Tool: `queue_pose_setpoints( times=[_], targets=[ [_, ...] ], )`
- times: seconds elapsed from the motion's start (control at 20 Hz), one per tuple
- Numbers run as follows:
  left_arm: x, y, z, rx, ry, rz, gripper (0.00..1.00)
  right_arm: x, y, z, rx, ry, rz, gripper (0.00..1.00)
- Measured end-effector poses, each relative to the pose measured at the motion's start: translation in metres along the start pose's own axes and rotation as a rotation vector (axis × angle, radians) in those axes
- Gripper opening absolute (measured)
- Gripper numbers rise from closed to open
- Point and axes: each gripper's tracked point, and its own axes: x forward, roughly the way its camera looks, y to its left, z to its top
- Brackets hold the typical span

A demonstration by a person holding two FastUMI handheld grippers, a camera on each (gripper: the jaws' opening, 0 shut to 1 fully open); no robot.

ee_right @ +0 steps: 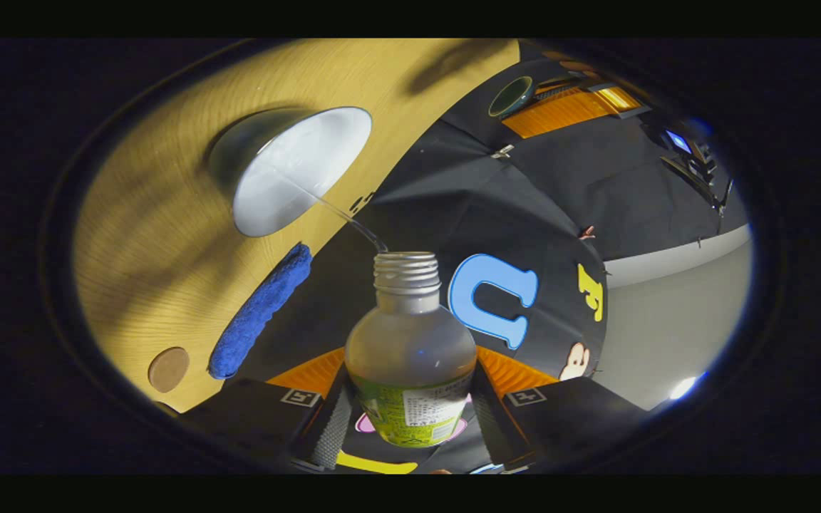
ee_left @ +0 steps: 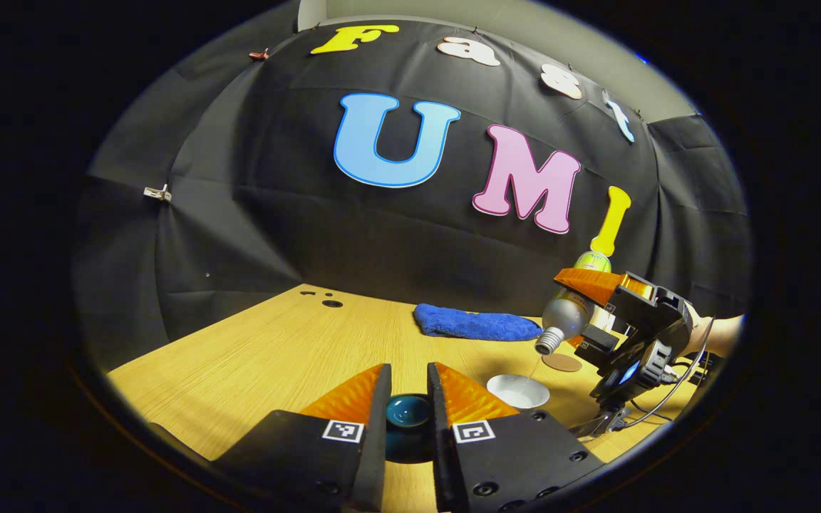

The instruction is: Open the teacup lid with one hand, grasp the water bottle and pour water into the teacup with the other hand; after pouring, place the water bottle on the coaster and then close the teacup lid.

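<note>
My left gripper [ee_left: 409, 372] is shut on the dark teal teacup lid [ee_left: 408, 413], holding it a little above the wooden table [ee_left: 275, 356]. To its right stands the white teacup [ee_left: 519, 390], uncovered. My right gripper [ee_left: 581, 310] is shut on the water bottle [ee_left: 566, 315], which is tipped mouth-down over the cup, and a thin stream of water runs into it. In the right gripper view the uncapped bottle [ee_right: 410, 342] sits between my right gripper [ee_right: 410, 363] fingers, with the stream arcing to the teacup [ee_right: 296, 167]. The left gripper [ee_right: 535, 103] holds the lid [ee_right: 512, 96] farther off.
A round brown coaster [ee_left: 561, 362] lies just behind the teacup, also seen as the coaster [ee_right: 168, 369] near the table edge. A folded blue cloth [ee_left: 474, 324] lies at the back of the table. A hand [ee_left: 720, 331] holds the right gripper at the right edge.
</note>
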Motion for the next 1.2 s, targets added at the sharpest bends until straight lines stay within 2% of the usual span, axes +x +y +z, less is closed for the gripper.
queue_pose_setpoints(
  times=[0.15, 0.2, 0.3, 0.4, 0.55, 0.7, 0.75, 0.85, 0.95, 1.05, 1.2],
  targets=[
    [0.002, 0.000, 0.001, 0.004, 0.005, 0.005, 0.31, -0.001, -0.002, -0.001, -0.001, 0.012, -0.010, 0.79],
    [0.002, -0.001, 0.001, 0.006, 0.005, 0.006, 0.34, -0.001, -0.003, 0.000, 0.002, 0.013, -0.013, 0.78],
    [0.004, -0.003, 0.003, 0.017, 0.004, 0.004, 0.31, -0.001, -0.001, 0.004, 0.017, 0.011, -0.015, 0.78],
    [0.004, -0.002, 0.007, 0.033, -0.001, 0.011, 0.34, 0.000, 0.000, 0.012, 0.020, 0.005, -0.020, 0.78],
    [0.001, -0.004, 0.011, 0.050, -0.007, 0.019, 0.31, 0.001, 0.003, 0.015, 0.033, 0.004, -0.019, 0.78],
    [0.001, -0.006, 0.011, 0.042, -0.007, 0.013, 0.34, -0.002, 0.009, 0.010, 0.080, 0.029, -0.009, 0.79],
    [0.001, -0.005, 0.012, 0.036, -0.008, 0.012, 0.31, -0.003, 0.012, 0.009, 0.110, 0.040, 0.002, 0.78],
    [0.001, -0.004, 0.010, 0.043, -0.006, 0.019, 0.31, -0.006, 0.020, 0.004, 0.208, 0.069, 0.038, 0.77],
    [-0.002, -0.006, 0.015, 0.056, -0.013, 0.023, 0.31, -0.010, 0.031, 0.002, 0.360, 0.100, 0.094, 0.79],
    [-0.004, -0.011, 0.023, 0.061, -0.031, 0.017, 0.31, -0.014, 0.038, 0.004, 0.592, 0.132, 0.158, 0.79],
    [-0.007, -0.024, 0.033, 0.003, -0.049, -0.014, 0.31, -0.019, 0.045, 0.002, 0.934, 0.206, 0.247, 0.79]
  ],
)
